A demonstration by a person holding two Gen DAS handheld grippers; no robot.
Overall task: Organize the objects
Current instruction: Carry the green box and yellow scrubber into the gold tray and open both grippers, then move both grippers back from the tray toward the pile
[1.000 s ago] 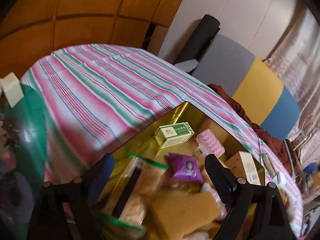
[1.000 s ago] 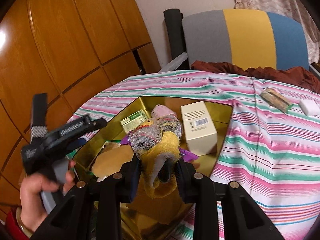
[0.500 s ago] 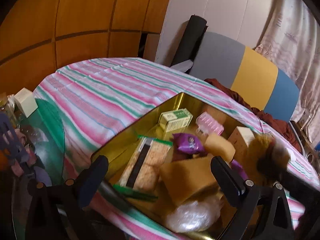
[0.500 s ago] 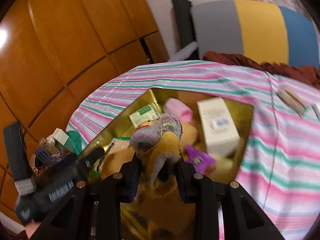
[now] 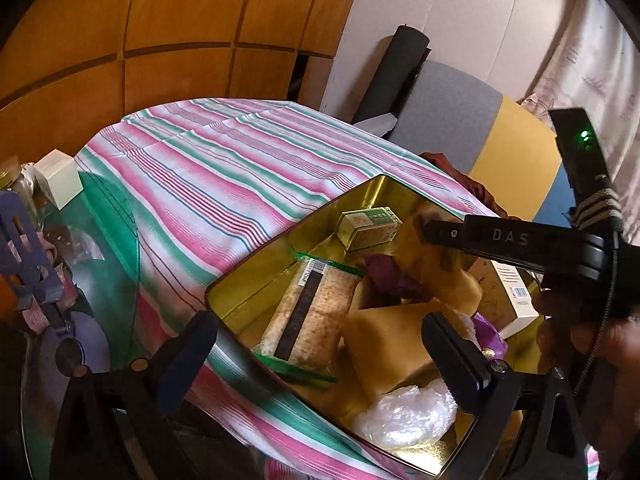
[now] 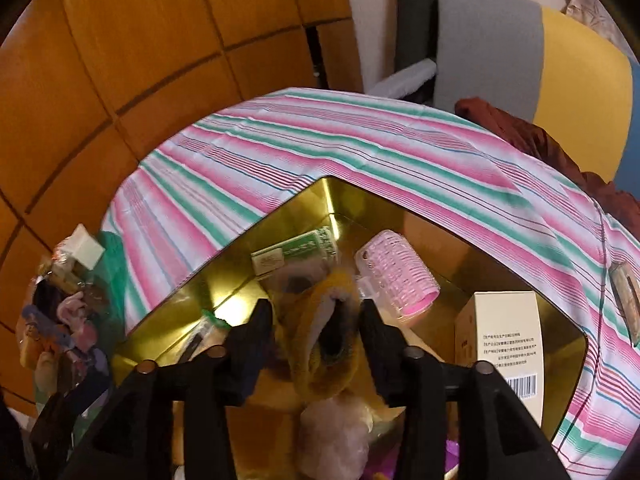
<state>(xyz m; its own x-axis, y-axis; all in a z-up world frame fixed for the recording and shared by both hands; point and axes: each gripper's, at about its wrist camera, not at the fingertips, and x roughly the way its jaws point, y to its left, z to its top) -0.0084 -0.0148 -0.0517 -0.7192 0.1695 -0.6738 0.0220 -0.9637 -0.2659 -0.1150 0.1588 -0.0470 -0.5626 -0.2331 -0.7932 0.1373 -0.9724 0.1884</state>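
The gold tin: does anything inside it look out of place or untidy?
Yes. The gold tin holds things in a loose heap: the yellow sock droops crumpled between the opening right gripper fingers, over the sponge.

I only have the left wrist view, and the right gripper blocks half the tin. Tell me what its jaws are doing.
Observer: The right gripper has its jaws opening, with a yellow scrubber between them, over the gold tin.
Operator: Tell me what lies behind that gripper.
Observer: A pink hair roller lies in the tin, beside the green box.
Operator: Report anything outside the tin on that side.
Observer: A small brown bar lies on the striped tablecloth, to the right of the tin.
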